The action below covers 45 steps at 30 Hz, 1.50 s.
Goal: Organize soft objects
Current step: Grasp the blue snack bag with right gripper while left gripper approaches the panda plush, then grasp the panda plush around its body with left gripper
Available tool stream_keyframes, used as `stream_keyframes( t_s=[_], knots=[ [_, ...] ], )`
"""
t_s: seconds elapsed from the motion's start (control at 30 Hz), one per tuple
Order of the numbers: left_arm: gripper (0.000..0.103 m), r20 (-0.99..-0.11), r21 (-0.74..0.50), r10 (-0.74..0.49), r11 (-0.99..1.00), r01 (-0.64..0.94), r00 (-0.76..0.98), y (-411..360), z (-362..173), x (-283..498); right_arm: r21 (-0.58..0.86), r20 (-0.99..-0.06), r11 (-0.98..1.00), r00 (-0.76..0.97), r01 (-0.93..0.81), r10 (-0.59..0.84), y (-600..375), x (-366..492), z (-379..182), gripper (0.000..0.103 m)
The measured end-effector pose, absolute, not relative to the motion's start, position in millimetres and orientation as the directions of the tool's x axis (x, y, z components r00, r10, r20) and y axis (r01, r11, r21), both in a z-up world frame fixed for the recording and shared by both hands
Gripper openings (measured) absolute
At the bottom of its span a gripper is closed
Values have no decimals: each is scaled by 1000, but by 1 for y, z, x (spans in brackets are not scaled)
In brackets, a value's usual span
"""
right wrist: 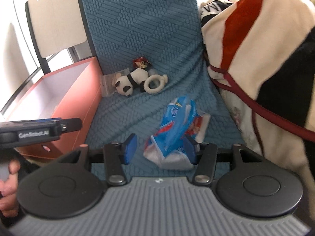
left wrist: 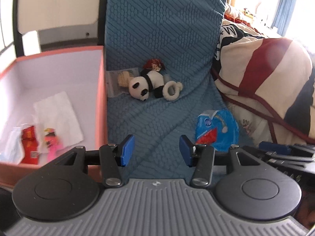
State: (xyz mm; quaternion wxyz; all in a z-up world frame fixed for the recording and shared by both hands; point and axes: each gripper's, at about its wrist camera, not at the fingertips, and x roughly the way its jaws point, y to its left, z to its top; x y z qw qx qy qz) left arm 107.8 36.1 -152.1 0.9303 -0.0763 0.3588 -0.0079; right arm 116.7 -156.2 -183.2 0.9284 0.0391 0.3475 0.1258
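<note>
A panda plush (left wrist: 147, 85) (right wrist: 131, 81) lies on the blue textured cover (left wrist: 161, 39) (right wrist: 141, 29) with a white fluffy ring (left wrist: 171, 90) (right wrist: 153, 84), a small red-haired doll (left wrist: 154, 64) (right wrist: 141, 63) and a clear packet (left wrist: 118, 81) (right wrist: 108, 83). A blue tissue pack (left wrist: 216, 130) (right wrist: 175, 125) lies nearer. My left gripper (left wrist: 156, 150) is open and empty, above the cover beside the orange box (left wrist: 101, 98) (right wrist: 78, 102). My right gripper (right wrist: 160, 150) is open, its jaws on either side of the tissue pack's near end.
The orange box holds white paper (left wrist: 57, 116), red packets (left wrist: 29, 145) and a pink item (left wrist: 52, 143). A red, cream and black quilt (left wrist: 265, 78) (right wrist: 256, 49) is piled on the right. A chair (right wrist: 51, 23) stands behind the box. The left gripper's body (right wrist: 39, 129) shows in the right wrist view.
</note>
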Motion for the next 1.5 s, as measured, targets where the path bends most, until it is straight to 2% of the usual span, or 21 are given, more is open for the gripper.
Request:
stream_keyframes(
  t_s=[0.07,0.27,0.53,0.6,0.67,0.73,0.87,1.1,1.23,1.4,1.43,1.5],
  knots=[
    [56,-666,-166,-85,985,-36,742,39,-156,124,160,-634,965,728,-208,262,-154,127,-185,54],
    [56,-656,-99,-55,995,-13,753,33,-164,171,157,-621,972,748,-177,236,-143,151,-195,54],
    [56,-650,-81,-50,997,-3,758,26,-179,219,52,-596,985,787,-163,162,-131,165,-215,55],
    [56,-641,-56,-50,998,18,766,26,-181,231,37,-590,988,795,-149,142,-134,171,-218,58],
    [60,-645,16,-3,1000,17,765,22,-184,242,39,-603,991,788,-129,126,-139,179,-222,62],
    [61,-652,16,-3,1000,18,759,22,-188,250,48,-608,995,787,-92,102,-145,185,-226,66],
    [61,-687,-65,-40,998,-6,725,22,-193,268,81,-639,996,766,-26,72,-155,198,-235,66],
    [61,-674,33,76,997,-73,735,11,-201,300,105,-716,994,690,-43,105,-153,214,-258,65],
    [61,-707,2,100,990,-140,700,17,-212,323,101,-719,994,687,-49,107,-150,218,-263,54],
    [61,-726,-34,138,971,-236,674,27,-229,340,68,-704,996,705,-50,83,-148,226,-264,30],
    [61,-731,-35,145,968,-249,667,28,-232,343,67,-698,997,712,-49,82,-149,228,-263,22],
    [61,-725,-76,133,960,-271,675,33,-235,343,72,-689,996,720,-46,83,-150,230,-261,17]
  ],
)
